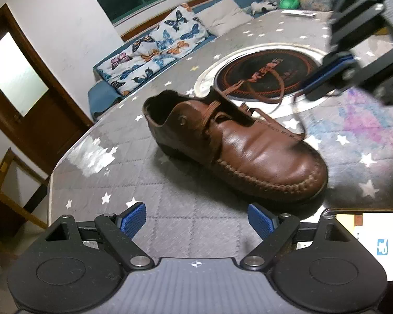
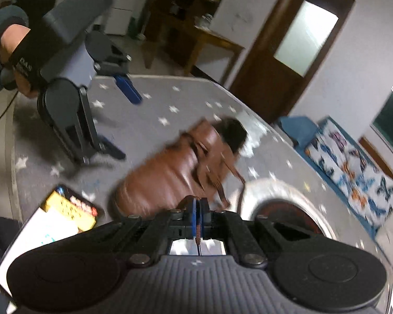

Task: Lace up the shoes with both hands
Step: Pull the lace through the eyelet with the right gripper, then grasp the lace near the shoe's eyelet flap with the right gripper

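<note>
A brown leather shoe (image 1: 235, 151) lies on the grey star-patterned table cover (image 1: 170, 225), toe toward the left wrist camera. Its brown lace (image 1: 277, 89) runs up from the eyelets in a loop toward my right gripper (image 1: 305, 92), whose blue pads are pressed together. In the right wrist view the shoe (image 2: 170, 180) is blurred. There my right gripper (image 2: 198, 208) is shut on the lace (image 2: 197, 231), which shows between the pads. My left gripper (image 1: 196, 219) is open just short of the toe and holds nothing. From the other side the left gripper (image 2: 123, 120) is seen with fingers wide apart.
A round dark disc with a silver rim (image 1: 269, 76) is set into the table behind the shoe. A yellow-covered book (image 2: 70, 209) lies near the toe. A sofa with a butterfly cushion (image 1: 157, 49) stands beyond the table edge. A gloved hand (image 2: 13, 47) holds the left gripper.
</note>
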`<state>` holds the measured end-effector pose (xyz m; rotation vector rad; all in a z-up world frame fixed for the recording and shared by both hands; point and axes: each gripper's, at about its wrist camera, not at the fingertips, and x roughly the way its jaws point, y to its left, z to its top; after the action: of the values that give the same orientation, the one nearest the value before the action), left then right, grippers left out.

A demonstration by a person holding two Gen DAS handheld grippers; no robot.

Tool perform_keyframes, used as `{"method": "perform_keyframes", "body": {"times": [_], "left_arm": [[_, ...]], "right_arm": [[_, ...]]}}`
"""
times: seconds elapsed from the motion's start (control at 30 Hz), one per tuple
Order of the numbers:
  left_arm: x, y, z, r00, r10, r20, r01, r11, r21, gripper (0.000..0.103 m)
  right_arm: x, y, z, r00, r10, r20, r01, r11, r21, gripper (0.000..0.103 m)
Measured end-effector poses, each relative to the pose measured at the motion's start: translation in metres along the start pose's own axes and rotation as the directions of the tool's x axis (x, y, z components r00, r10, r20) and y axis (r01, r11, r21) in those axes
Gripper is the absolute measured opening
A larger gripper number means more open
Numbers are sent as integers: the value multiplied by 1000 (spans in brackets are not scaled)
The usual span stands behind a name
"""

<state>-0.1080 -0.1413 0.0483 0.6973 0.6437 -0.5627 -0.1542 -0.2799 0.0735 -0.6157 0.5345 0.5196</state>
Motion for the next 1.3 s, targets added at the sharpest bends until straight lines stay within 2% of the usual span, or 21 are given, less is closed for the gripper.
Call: {"method": "perform_keyframes", "body": {"times": [0.17, 0.37, 0.43, 0.67, 0.77, 0.87, 0.93, 1.0, 1.07, 1.2, 1.3], "left_arm": [[-1, 0, -1, 1000, -4, 6, 4, 1000, -5, 87], [3, 2, -9, 1000, -10, -10, 9, 1000, -22, 87], [4, 3, -11, 1000, -11, -12, 11, 1000, -24, 87], [9, 7, -13, 1000, -9, -17, 8, 999, -43, 87], [9, 8, -15, 1000, -12, -21, 11, 999, -47, 87], [12, 9, -16, 1000, -5, -30, 3, 999, -46, 87], [11, 11, -17, 1000, -5, -29, 4, 998, -59, 87], [10, 12, -19, 1000, -7, -29, 5, 998, -64, 87], [10, 13, -21, 999, -3, -33, 1, 998, -59, 87], [12, 16, -24, 999, -1, -41, -2, 997, -73, 87], [12, 17, -23, 999, -3, -42, 0, 997, -76, 87]], "right_arm": [[21, 6, 20, 999, 34, 39, -33, 999, -22, 3], [33, 13, 29, 992, 70, 103, -70, 998, -3, 18], [30, 13, 27, 991, 65, 115, -67, 998, 10, 18], [37, 2, 13, 994, 91, 62, -97, 990, 107, 18], [28, -4, 14, 980, 163, 113, -181, 968, 172, 18], [26, -4, 25, 974, 191, 124, -211, 962, 175, 18], [28, -11, 27, 951, 266, 158, -296, 930, 219, 18], [27, -19, 25, 932, 301, 201, -346, 905, 248, 18], [28, -26, 24, 943, 265, 201, -312, 914, 258, 18], [39, -30, 15, 981, 167, 100, -182, 967, 175, 18], [51, -30, 9, 991, 127, 40, -130, 985, 112, 18]]}}
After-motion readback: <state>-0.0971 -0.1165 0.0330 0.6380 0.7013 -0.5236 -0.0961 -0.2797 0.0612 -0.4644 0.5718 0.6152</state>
